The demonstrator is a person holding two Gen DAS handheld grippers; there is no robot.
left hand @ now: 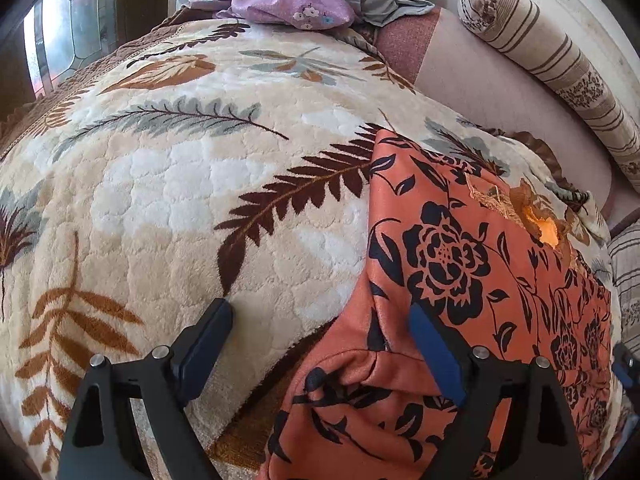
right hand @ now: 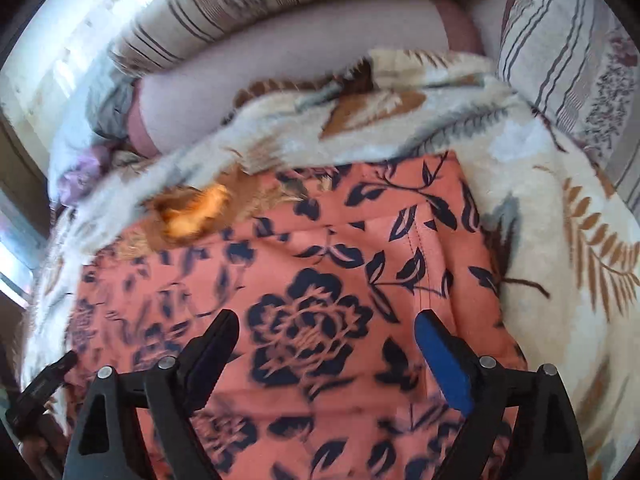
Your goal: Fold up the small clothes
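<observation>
Currently, item: orange-red satin-like garment with black rose and leaf print (left hand: 472, 280), lying on a cream plush quilted blanket with fern-leaf pattern (left hand: 168, 184) spread over the bed.
Position: garment covers the blanket's near right part; one bunched corner droops over the blanket's front edge.
Left gripper (left hand: 322, 344): jaws spread wide, pinching nothing; one finger over the blanket, the other over the garment's drooping corner.
Right gripper (right hand: 326, 350): jaws spread wide, empty, hovering above the garment's printed middle, beside a stitched seam.
Risk one: smooth cloth looks slippery; a shallow pinch could let the edge slide out, spoiling the fold.
Risk two: deep pile beneath may be caught along with the garment, dragging the blanket.
Risk three: the drooping corner, judged heavy enough, could pull the garment off the blanket's edge.
Materials: garment thin, sheeny, softly creased, with a gold embroidered patch (left hand: 524, 216) at its far edge; blanket thick, fuzzy, puffed in quilted cells.
Surroundings: beige striped cylindrical bolster (left hand: 560, 68) beyond the blanket; lilac floral cloth (left hand: 288, 6) at its far end.
</observation>
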